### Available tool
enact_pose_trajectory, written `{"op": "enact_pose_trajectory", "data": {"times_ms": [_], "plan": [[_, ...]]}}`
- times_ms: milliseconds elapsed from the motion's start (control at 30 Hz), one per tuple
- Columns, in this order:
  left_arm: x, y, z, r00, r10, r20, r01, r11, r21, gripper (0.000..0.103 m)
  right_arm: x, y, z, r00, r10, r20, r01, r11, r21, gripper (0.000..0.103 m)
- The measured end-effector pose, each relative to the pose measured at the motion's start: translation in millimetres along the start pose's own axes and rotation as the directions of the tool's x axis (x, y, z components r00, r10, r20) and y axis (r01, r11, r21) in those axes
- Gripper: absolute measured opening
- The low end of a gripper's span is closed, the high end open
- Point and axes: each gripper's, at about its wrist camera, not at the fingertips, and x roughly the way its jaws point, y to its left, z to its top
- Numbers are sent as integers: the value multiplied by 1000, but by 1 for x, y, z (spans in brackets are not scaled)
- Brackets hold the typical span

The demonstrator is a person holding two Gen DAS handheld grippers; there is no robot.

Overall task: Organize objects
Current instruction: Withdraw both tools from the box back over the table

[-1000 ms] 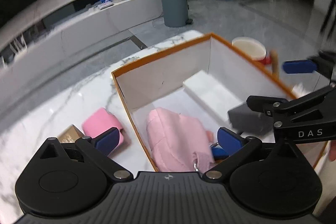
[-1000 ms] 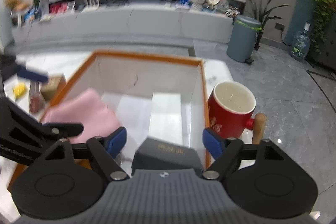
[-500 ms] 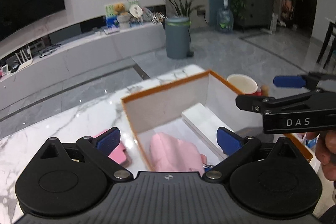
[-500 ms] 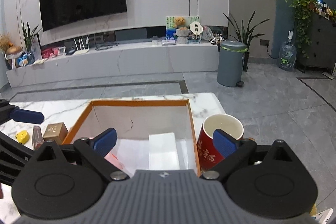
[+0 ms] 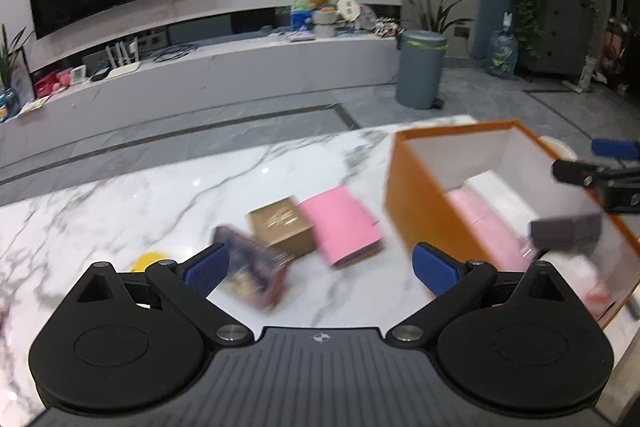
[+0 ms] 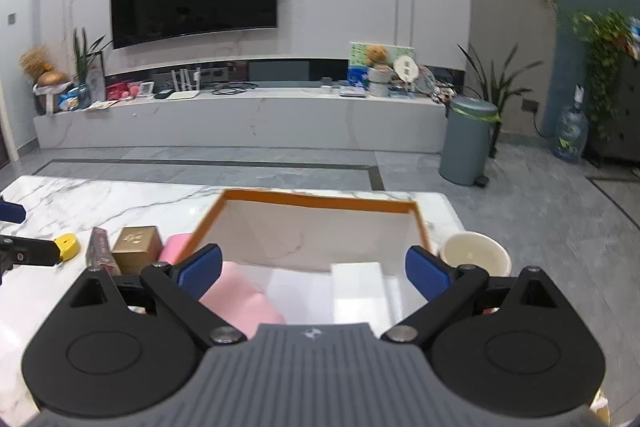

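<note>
Your left hand-held gripper (image 5: 320, 269) hangs wide and empty over the worktop (image 5: 160, 195), facing the gold box (image 5: 282, 227) and pink notebook (image 5: 342, 225) left of the orange box (image 5: 416, 203). Your right hand-held gripper (image 6: 314, 273), also wide, overlooks that box.

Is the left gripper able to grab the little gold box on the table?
Probably yes. The left gripper is open and empty, and the gold box sits just ahead on the table, though a pink wallet and a blurry purple box crowd its sides.
</note>
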Motion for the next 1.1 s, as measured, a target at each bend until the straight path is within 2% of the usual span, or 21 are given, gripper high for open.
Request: {"op": "enact_pose_trajectory", "data": {"times_ms": [267, 500, 733, 900, 1033, 1100], "plan": [[-12, 55, -23, 999, 54, -1, -54, 998, -20, 103, -10, 47, 1, 995, 74, 65, -68, 994, -85, 98], [6, 97, -32, 996, 91, -27, -92, 995, -32, 103, -17, 96, 0, 985, 148, 88, -130, 975, -181, 98], [36, 129, -38, 997, 71, 13, -70, 997, -8, 103, -14, 145, -11, 970, 240, 45, -222, 943, -247, 98], [62, 146, -46, 999, 46, 12, -46, 999, 9, 103, -10, 181, -20, 957, 291, 5, -279, 921, -272, 98], [82, 157, -54, 998, 55, -6, -55, 998, 29, 103, 4, 213, -25, 952, 301, -57, -305, 921, -243, 97], [87, 163, -56, 999, 49, -5, -49, 999, 24, 103, 12, 230, -31, 958, 273, -83, -285, 921, -265, 96]]}}
